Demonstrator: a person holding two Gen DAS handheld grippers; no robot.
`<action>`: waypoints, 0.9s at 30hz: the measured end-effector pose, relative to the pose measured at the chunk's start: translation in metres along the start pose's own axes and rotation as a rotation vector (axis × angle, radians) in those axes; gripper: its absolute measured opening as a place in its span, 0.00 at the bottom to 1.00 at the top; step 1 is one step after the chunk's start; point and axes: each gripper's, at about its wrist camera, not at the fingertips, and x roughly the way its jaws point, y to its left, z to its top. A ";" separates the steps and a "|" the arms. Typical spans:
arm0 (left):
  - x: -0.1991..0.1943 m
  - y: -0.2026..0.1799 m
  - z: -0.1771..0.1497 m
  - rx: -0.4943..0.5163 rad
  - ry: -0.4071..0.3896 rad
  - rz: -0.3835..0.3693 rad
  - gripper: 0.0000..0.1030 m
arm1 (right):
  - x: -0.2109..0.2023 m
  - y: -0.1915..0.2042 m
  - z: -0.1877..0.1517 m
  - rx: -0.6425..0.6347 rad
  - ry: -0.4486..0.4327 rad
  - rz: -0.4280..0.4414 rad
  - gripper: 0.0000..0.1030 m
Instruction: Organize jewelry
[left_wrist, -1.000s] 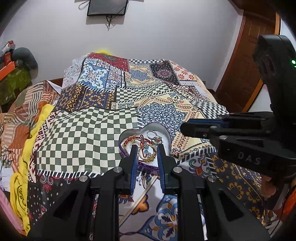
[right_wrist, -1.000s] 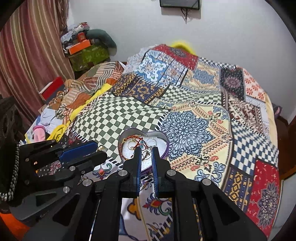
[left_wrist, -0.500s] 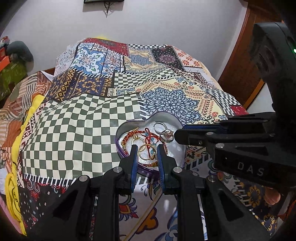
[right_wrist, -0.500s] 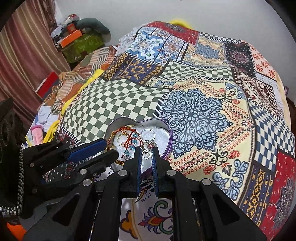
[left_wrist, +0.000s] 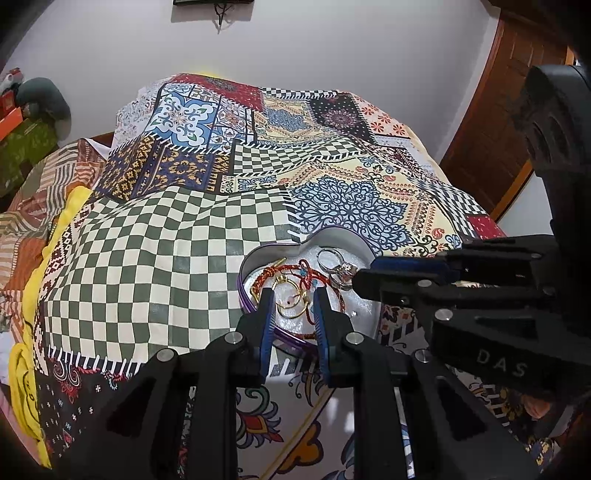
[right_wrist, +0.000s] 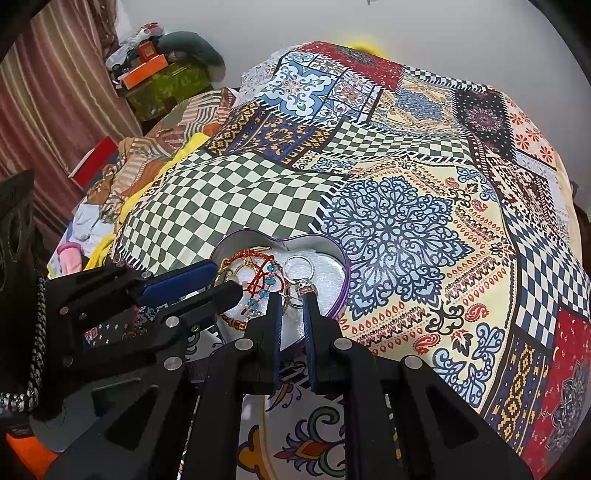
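Patchwork bedspread (right_wrist: 406, 229) is carrying a heart-shaped tin (right_wrist: 345, 275) near its front edge, both grippers, left (left_wrist: 291, 295) and right (right_wrist: 291, 297), are hovering over it with jaws parted and empty, and gold hoops (left_wrist: 291, 301), red cord bracelet (right_wrist: 258, 273) and silver rings (left_wrist: 338, 267) are lying inside.

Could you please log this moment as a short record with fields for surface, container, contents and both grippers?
surface: patchwork bedspread
container: heart-shaped tin, open, on the bedspread
contents: red cord bracelet, gold hoops, silver rings
left hand-held gripper: open, over the gold hoops
right hand-held gripper: open, tips at the silver rings
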 end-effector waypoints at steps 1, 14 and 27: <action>-0.002 -0.001 0.000 0.001 -0.001 0.003 0.19 | -0.001 -0.001 0.000 0.006 -0.003 -0.001 0.18; -0.052 0.000 0.006 -0.008 -0.070 0.032 0.19 | -0.041 0.001 0.000 0.028 -0.096 -0.017 0.25; -0.213 -0.044 0.013 0.039 -0.397 0.049 0.21 | -0.186 0.040 -0.023 -0.001 -0.450 -0.050 0.25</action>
